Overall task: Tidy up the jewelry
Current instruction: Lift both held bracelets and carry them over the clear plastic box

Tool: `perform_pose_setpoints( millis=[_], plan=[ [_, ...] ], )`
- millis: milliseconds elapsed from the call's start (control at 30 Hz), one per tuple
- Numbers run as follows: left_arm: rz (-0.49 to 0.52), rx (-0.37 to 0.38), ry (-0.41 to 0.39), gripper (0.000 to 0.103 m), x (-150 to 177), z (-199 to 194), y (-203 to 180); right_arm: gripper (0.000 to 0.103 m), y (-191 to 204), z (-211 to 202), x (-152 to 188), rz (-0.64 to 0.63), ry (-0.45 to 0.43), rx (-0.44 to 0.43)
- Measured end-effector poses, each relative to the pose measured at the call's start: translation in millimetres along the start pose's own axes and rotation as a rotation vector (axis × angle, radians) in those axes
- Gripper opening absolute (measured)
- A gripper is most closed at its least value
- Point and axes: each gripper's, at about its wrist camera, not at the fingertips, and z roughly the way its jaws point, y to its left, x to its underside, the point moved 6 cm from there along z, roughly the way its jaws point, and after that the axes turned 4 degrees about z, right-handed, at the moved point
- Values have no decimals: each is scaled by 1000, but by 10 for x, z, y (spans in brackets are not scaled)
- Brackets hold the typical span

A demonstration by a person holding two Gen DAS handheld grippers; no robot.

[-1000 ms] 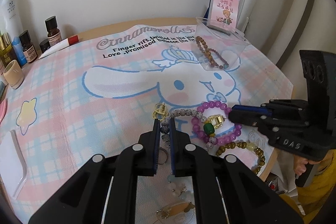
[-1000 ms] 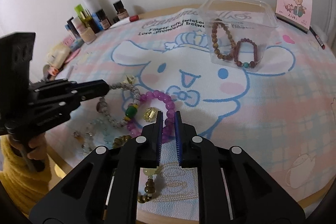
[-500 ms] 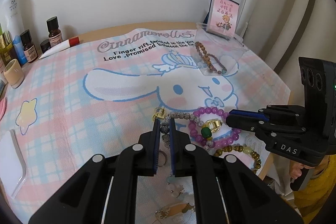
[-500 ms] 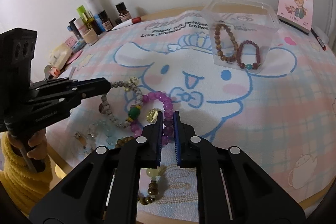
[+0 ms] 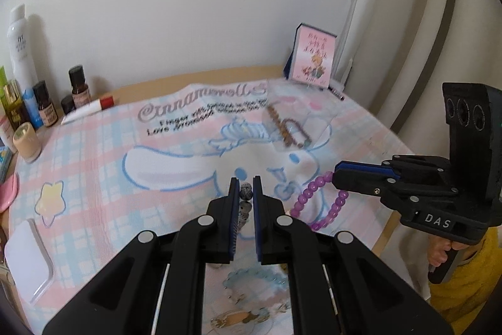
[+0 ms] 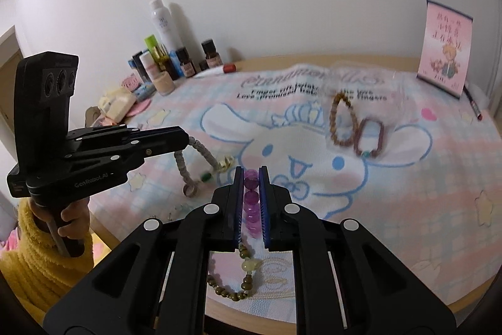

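Observation:
My left gripper (image 5: 244, 182) is shut on a grey speckled bead bracelet (image 5: 245, 193), which hangs from it above the mat in the right wrist view (image 6: 183, 167). My right gripper (image 6: 251, 173) is shut on a purple bead bracelet (image 6: 251, 198), lifted off the mat and dangling in the left wrist view (image 5: 313, 204). A clear plastic box (image 6: 364, 102) at the back right holds two brown bead bracelets (image 6: 342, 121). A brown and yellow bead bracelet (image 6: 243, 278) lies on the mat under my right gripper. A pale blue bracelet (image 5: 254, 278) lies under my left gripper.
A pink and blue Cinnamoroll mat (image 5: 109, 165) covers the wooden table. Bottles and cosmetics (image 5: 47, 102) stand at the back left. A pink card stand (image 5: 313, 57) is at the back right by the wall. A white tray (image 5: 28, 259) sits at the left edge.
Both grippers have risen, each lifting its bracelet off the mat: the left with the grey bracelet, the right with the purple one. The two bracelets have come apart.

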Motion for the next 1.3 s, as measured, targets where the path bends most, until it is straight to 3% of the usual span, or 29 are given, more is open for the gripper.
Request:
perform_pose_setpoints(
  millis=[467,800,967,1300],
  plan=[
    [13,44,-114,8,-607,-41,-272,9,-190,-321,-446,-12,-123,7],
    [13,134,-162,8,-1070,184,-535,9,-473,-386,-826,-8,-204,60],
    [2,151,-176,8,-1279,378,-575,9,-596,-311,-957,-17,-212,98],
    [-58,174,-97,8,-1301,942,-496,9,-918,28,-870,27,-130,134]
  ],
)
